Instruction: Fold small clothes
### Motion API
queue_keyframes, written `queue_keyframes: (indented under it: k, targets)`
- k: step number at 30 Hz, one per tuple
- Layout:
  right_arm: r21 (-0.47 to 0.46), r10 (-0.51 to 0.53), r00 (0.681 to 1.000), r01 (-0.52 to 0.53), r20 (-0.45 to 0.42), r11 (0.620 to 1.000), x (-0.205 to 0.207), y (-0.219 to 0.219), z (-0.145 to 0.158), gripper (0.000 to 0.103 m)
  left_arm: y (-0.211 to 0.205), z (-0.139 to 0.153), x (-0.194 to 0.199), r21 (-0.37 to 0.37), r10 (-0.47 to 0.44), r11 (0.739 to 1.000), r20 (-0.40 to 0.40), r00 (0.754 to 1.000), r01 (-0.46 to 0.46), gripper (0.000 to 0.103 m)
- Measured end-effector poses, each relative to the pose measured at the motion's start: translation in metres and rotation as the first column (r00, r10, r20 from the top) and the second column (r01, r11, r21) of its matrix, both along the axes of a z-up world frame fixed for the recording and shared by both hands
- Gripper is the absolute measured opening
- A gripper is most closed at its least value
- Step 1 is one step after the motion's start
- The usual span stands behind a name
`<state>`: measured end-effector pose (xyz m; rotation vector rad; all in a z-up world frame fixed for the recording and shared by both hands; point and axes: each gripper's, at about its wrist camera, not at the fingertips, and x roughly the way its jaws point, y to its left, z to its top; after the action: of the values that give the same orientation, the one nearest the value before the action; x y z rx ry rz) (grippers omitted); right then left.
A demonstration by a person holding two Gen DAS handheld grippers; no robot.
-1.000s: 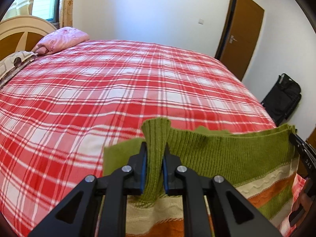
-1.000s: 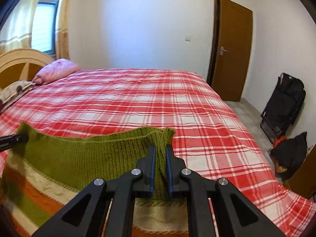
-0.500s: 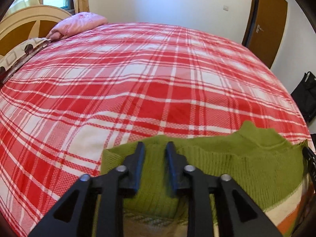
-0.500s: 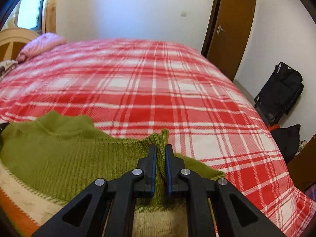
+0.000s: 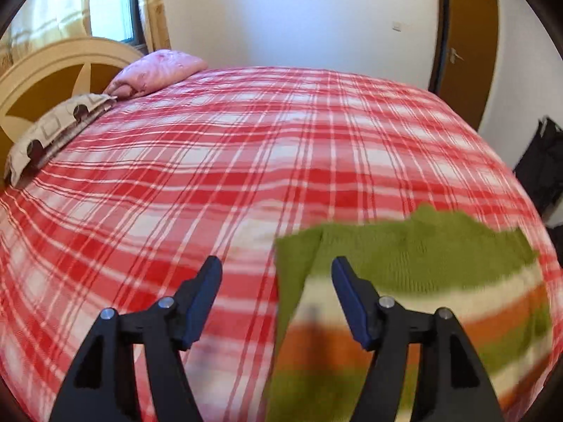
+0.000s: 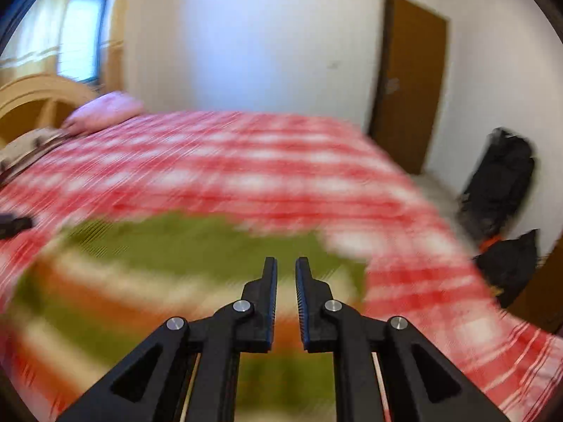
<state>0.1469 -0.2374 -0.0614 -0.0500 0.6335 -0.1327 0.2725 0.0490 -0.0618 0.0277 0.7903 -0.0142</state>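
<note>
The left tool (image 5: 276, 270) is matte black plastic: two angular arms, each with a triangular cut-out low down, run up into narrow fingers (image 5: 200, 299). Dark blue pads line the inner faces of those fingers. Two round silver screw heads sit on each side, one at the outer joint and one nearer the finger.

The right tool (image 6: 285, 270) has the same build, with black arms, triangular cut-outs and four silver screws. Its blue pads (image 6: 302, 302) show fine ribbing along the inner edge. Pale thin rods run beside the inner arms near the bottom edge.
</note>
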Motion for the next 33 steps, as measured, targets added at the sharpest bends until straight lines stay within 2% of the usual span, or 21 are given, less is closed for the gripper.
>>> queue_keyframes:
  k: [3, 6, 10, 12, 15, 20, 24, 26, 27, 29, 33]
  targets:
    - [0.046, 0.015, 0.999, -0.013, -0.034, 0.999, -0.035, 0.014, -0.016, 0.011, -0.006, -0.005, -0.035, 0.002, -0.035, 0.999, -0.006, 0.999, 0.035, 0.067]
    - [0.016, -0.027, 0.998, 0.028, -0.057, 0.999, -0.057, 0.019, -0.033, 0.011, -0.017, -0.016, -0.07, 0.013, -0.042, 0.999, -0.006, 0.999, 0.042, 0.069]
    - [0.026, -0.071, 0.984, 0.076, -0.163, 0.997, -0.066, 0.005, -0.066, 0.011, -0.032, -0.038, -0.092, -0.001, -0.075, 0.997, -0.065, 0.995, 0.075, 0.071]
    - [0.058, -0.058, 0.991, 0.066, -0.12, 0.996, -0.072, 0.001, -0.066, 0.011, -0.039, -0.047, -0.095, 0.032, -0.077, 0.996, -0.091, 0.993, 0.08, 0.07]
    - [0.077, -0.053, 0.991, 0.063, -0.123, 0.995, -0.072, -0.004, -0.066, 0.012, -0.043, -0.06, -0.098, 0.052, -0.069, 0.996, -0.121, 0.99, 0.075, 0.071]
    - [0.106, -0.044, 0.996, 0.052, -0.076, 0.993, -0.08, -0.009, -0.069, 0.012, -0.048, -0.065, -0.108, 0.107, -0.059, 0.992, -0.085, 0.995, 0.068, 0.075]
    - [0.144, -0.037, 0.997, 0.045, -0.061, 0.989, -0.082, -0.01, -0.069, 0.013, -0.046, -0.06, -0.116, 0.135, -0.041, 0.989, -0.089, 0.995, 0.053, 0.077]
    - [0.157, -0.036, 0.998, 0.045, -0.06, 0.987, -0.082, -0.011, -0.069, 0.013, -0.045, -0.054, -0.123, 0.164, -0.022, 0.986, -0.066, 0.998, 0.033, 0.082]
    - [0.154, -0.037, 0.997, 0.046, -0.061, 0.987, -0.081, -0.011, -0.069, 0.013, -0.043, -0.051, -0.124, 0.174, -0.016, 0.984, -0.05, 0.999, 0.025, 0.087]
    - [0.135, -0.04, 0.997, 0.048, -0.063, 0.99, -0.081, -0.008, -0.069, 0.013, -0.037, -0.043, -0.127, 0.164, -0.01, 0.986, -0.021, 1.0, 0.013, 0.096]
    - [0.086, -0.05, 0.996, 0.056, -0.067, 0.995, -0.081, -0.001, -0.068, 0.014, -0.027, -0.035, -0.123, 0.114, 0.005, 0.993, -0.013, 1.0, -0.003, 0.098]
